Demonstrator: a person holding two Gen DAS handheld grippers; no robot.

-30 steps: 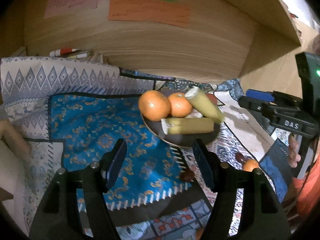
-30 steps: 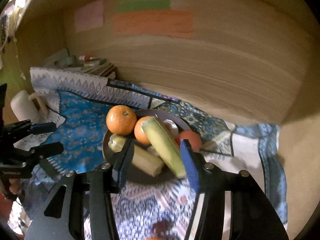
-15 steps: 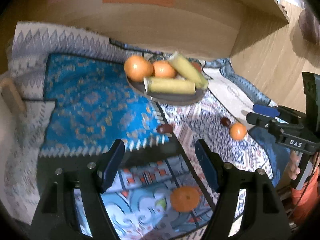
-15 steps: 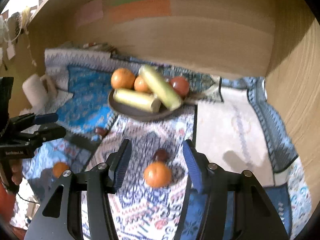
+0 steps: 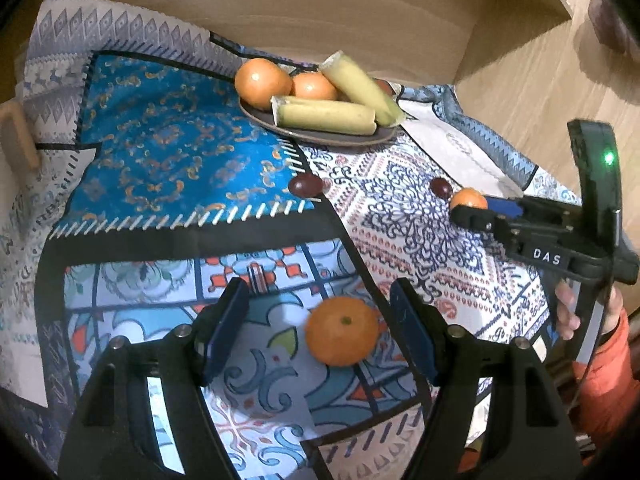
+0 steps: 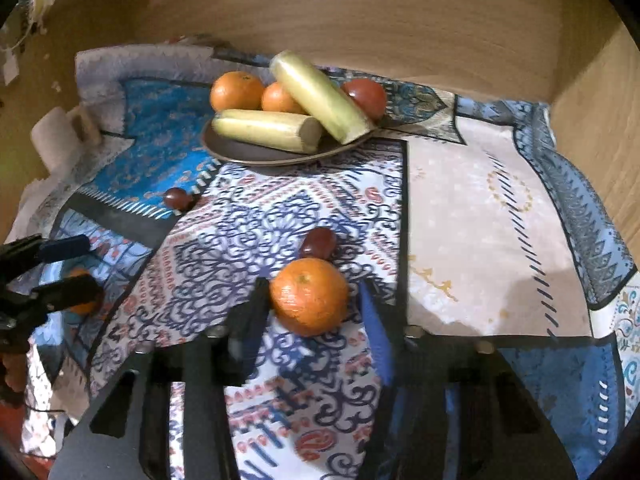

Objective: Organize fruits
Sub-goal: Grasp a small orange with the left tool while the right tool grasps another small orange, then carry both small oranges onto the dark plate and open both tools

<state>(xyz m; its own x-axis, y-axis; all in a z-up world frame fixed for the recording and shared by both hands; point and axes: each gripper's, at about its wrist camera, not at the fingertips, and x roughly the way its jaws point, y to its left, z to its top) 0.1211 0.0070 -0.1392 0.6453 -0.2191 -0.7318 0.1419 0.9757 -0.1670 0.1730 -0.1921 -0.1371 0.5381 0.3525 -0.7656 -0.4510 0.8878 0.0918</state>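
**Both tongs wide apart, each framing a loose mandarin**

Left wrist view: the left tongs (image 5: 318,334) stand apart, and a mandarin (image 5: 341,330) lies on the patchwork cloth (image 5: 168,152) between the two fingers, nearer to the right finger and touching neither. It sits close to the near edge of the table. Toward the far edge, a dark plate (image 5: 320,136) carries two oranges and two pale green stalks. A dark date (image 5: 305,185) lies on the cloth between the plate and the mandarin. The right tongs (image 5: 472,210) appear at the right side, beside a second mandarin (image 5: 468,199) and another date (image 5: 441,187).

Right wrist view: the right tongs (image 6: 310,312) are also apart, around the second mandarin (image 6: 309,297); the left finger looks almost in contact with it, but I cannot tell for sure. A date (image 6: 318,243) lies just behind this fruit. The plate (image 6: 256,154) is further back, and a tomato (image 6: 365,98) sits at its rear.

In my judgement a mandarin is light, round and a little soft, with a smooth peel, so it may roll or slip. It is best taken across its widest middle, with gentle pressure, so the skin does not bruise.
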